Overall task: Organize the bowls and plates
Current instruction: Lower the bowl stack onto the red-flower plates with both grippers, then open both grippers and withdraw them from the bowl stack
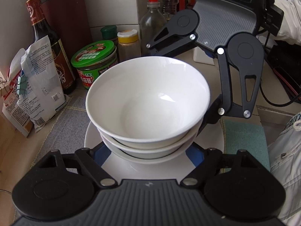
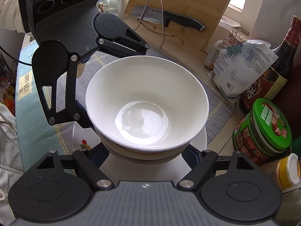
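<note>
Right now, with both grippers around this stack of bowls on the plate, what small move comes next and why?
Probably close both grippers gently under the bowl stack before lifting. The left gripper and right gripper look open, fingers flanking the lower bowls above the plate, so nothing seems gripped yet.

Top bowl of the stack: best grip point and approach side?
Pinch the top bowl at its flared rim from above, one finger inside, one outside. Its lower wall is nested in the bowl below, so a side grasp would likely catch that bowl too. The near rim, facing the left hand-held gripper, looks unobstructed.
</note>
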{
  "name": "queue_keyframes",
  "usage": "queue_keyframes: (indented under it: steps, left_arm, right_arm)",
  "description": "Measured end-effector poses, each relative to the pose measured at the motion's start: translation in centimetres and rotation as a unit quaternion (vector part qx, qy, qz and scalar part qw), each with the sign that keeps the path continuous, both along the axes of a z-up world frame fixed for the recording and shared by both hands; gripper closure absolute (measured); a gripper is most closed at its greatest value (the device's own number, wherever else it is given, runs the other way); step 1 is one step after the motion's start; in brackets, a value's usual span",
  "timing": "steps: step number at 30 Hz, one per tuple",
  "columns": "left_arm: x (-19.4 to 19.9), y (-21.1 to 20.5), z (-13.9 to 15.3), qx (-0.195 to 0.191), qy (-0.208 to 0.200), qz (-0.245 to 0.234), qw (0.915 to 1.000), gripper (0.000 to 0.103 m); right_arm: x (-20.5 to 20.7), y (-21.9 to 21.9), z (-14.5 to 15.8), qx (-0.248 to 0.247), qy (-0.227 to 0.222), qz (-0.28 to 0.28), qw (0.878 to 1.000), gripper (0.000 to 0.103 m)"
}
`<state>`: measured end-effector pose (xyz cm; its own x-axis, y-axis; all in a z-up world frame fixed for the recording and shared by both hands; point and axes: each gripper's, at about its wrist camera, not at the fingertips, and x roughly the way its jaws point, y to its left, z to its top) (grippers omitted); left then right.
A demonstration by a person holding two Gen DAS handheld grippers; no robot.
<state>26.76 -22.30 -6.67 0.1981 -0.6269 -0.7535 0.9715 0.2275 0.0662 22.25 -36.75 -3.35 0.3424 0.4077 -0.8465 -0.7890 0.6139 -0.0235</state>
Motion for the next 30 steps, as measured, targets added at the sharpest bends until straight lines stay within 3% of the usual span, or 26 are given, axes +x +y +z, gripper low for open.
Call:
queue_keyframes:
  steps: [4,7,13,20,27,30]
  left_arm:
    - [0.4,0.3,-0.1,-0.007,0.013,0.011,0.9998,0.018]
    - [0.2,0.3,0.0,-0.007,0.005,0.011,0.9999,0.017]
    - [-0.4,0.5,0.2,-0.015,-0.020,0.020,0.9995,0.012]
    - [-1.7,2.4,0.7,-0.045,-0.044,0.065,0.9959,0.008]
    - [-4.6,5.8,2.4,-0.126,-0.066,0.131,0.9811,0.004]
    - [-6.8,7.3,3.7,-0.178,-0.108,0.162,0.9646,0.001]
  right_arm:
    - [0.0,0.0,0.0,0.002,0.000,-0.003,1.000,0.016]
    - [0.1,-0.1,0.0,0.008,0.002,-0.005,1.000,0.014]
    - [-0.2,0.1,0.3,0.018,-0.007,-0.010,1.000,0.001]
    - [-0.5,-0.2,0.9,0.028,-0.016,-0.024,0.999,0.000]
    - [-2.6,0.9,1.4,0.008,-0.032,-0.083,0.996,0.000]
    - [-3.9,2.3,2.1,-0.015,-0.051,-0.124,0.991,0.000]
